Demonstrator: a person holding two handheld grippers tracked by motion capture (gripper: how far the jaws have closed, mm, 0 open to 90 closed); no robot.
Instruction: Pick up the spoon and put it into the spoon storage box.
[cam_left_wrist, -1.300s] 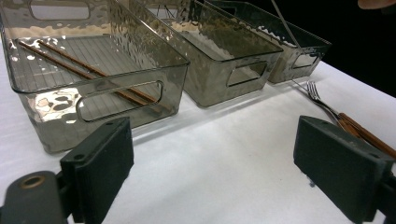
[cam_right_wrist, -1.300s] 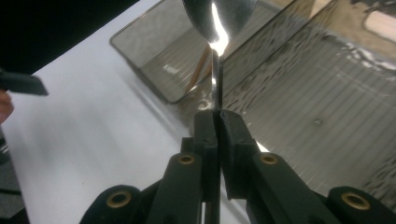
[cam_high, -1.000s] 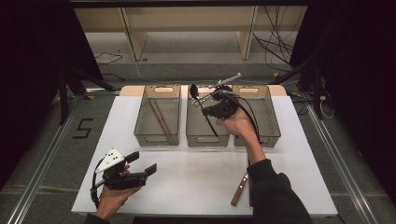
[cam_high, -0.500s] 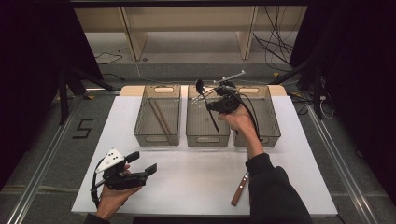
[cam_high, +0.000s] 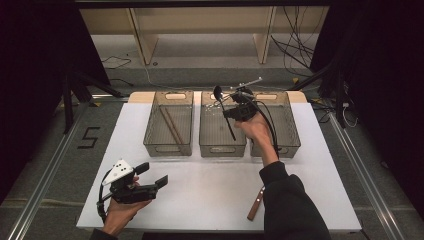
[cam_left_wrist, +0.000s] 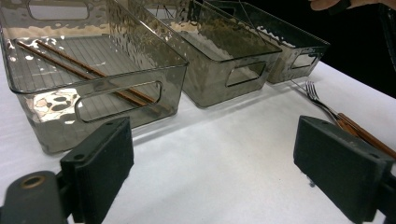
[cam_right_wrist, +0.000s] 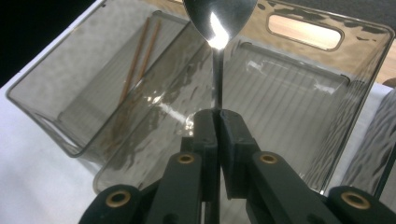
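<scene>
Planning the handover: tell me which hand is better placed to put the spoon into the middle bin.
Right. The right gripper is already shut on the spoon above the middle bin. The left gripper sits open near the table's front edge, far from the bins.

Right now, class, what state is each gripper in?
Left gripper: jaws open, holding nothing.
Right gripper: jaws shut on the shiny metal spoon, above the middle clear plastic bin.
</scene>
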